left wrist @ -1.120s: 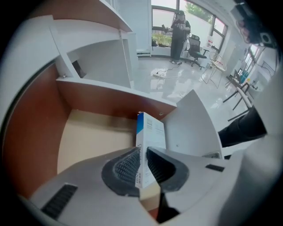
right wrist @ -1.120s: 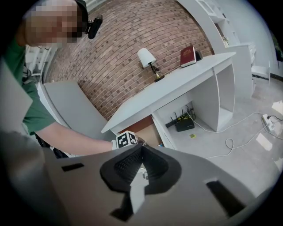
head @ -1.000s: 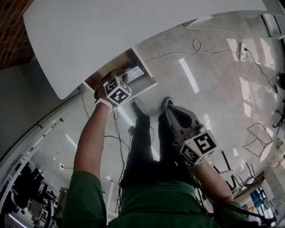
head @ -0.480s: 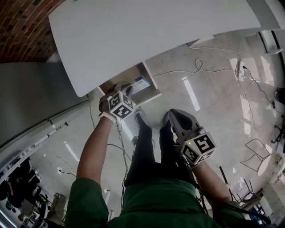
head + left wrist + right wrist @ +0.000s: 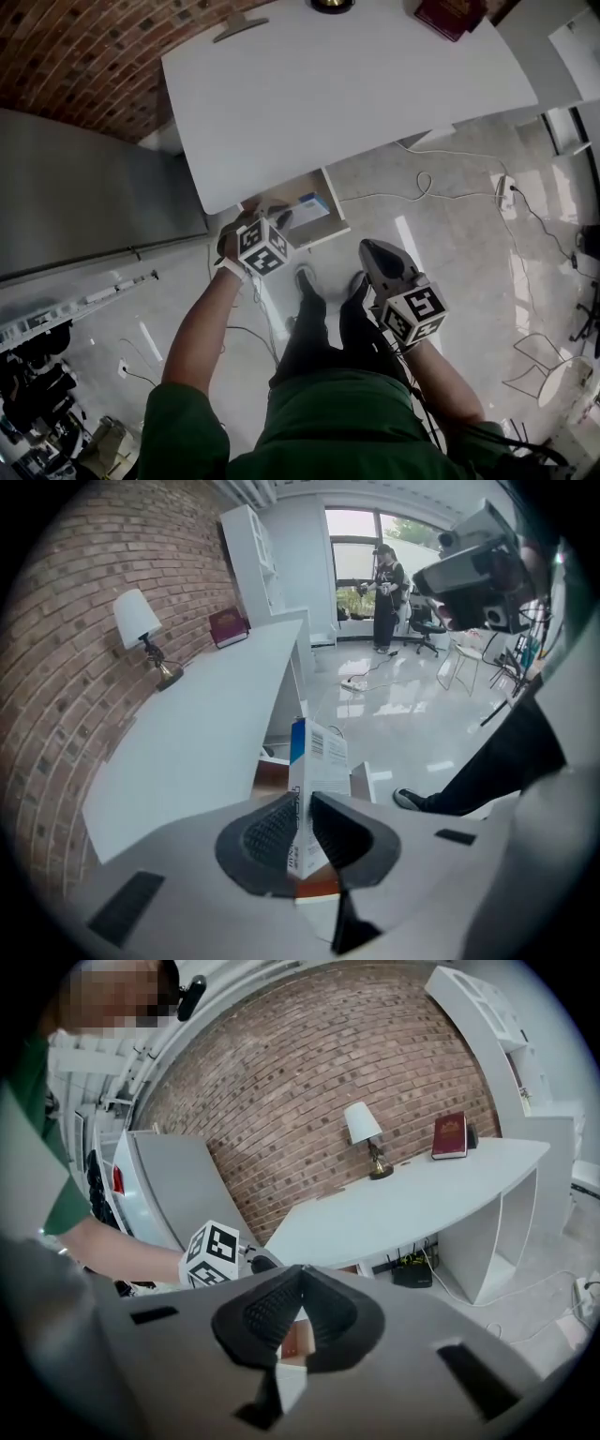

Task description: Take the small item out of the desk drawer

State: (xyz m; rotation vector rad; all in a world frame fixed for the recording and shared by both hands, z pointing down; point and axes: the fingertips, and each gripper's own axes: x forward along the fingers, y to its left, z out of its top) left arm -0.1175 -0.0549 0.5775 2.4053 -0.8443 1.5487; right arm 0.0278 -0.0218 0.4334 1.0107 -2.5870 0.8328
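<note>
A small white box with a blue stripe [image 5: 315, 759] stands upright between the jaws of my left gripper [image 5: 302, 803], whose pads are shut on its lower part. In the head view the left gripper [image 5: 279, 216] holds that box [image 5: 312, 206] above the open desk drawer [image 5: 330, 234], which juts from under the white desk top [image 5: 347, 84]. Part of the drawer's wooden inside [image 5: 272, 775] shows beneath the box. My right gripper [image 5: 372, 251] hangs to the right over the person's legs, apart from the drawer. Its jaws [image 5: 300, 1279] are shut with nothing between them.
A lamp [image 5: 141, 630] and a red book [image 5: 450, 1135] stand at the back of the desk by the brick wall. A grey cabinet [image 5: 84, 197] is left of the desk. Cables [image 5: 422, 183] lie on the shiny floor. The person's shoes [image 5: 305, 279] are below the drawer.
Both grippers have risen. The left one has lifted the box up from the drawer, still gripped. The head view has shifted, so more of the desk top and the brick wall shows.
</note>
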